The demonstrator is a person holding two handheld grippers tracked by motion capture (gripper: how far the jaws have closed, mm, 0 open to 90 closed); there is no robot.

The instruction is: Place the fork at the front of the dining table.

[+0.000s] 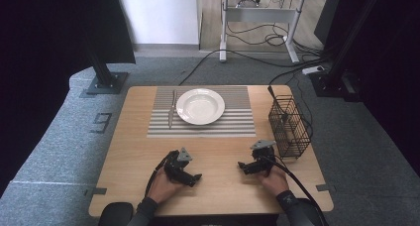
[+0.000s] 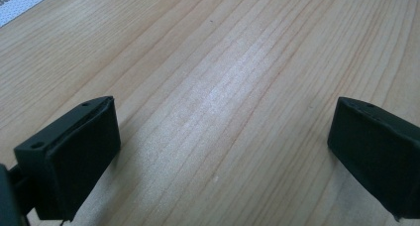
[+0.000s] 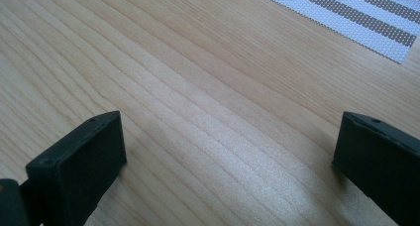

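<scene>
A white plate (image 1: 200, 106) sits on a grey-and-white striped placemat (image 1: 201, 126) at the far middle of the wooden table (image 1: 133, 151). A piece of cutlery (image 1: 171, 110) lies on the mat just left of the plate. My left gripper (image 1: 194, 179) rests on the near table, pointing right, open with bare wood between its jaws (image 2: 225, 137). My right gripper (image 1: 242, 166) rests on the near right, pointing left, also open over bare wood (image 3: 230, 151). A corner of the placemat (image 3: 356, 15) shows at the upper right of the right gripper view.
A black wire basket (image 1: 289, 128) stands upright at the table's right edge, just beyond the right gripper. Black posts (image 1: 101, 62) on floor plates stand behind the table. Cables (image 1: 277, 62) run across the grey carpet, and a desk frame (image 1: 260, 18) stands farther back.
</scene>
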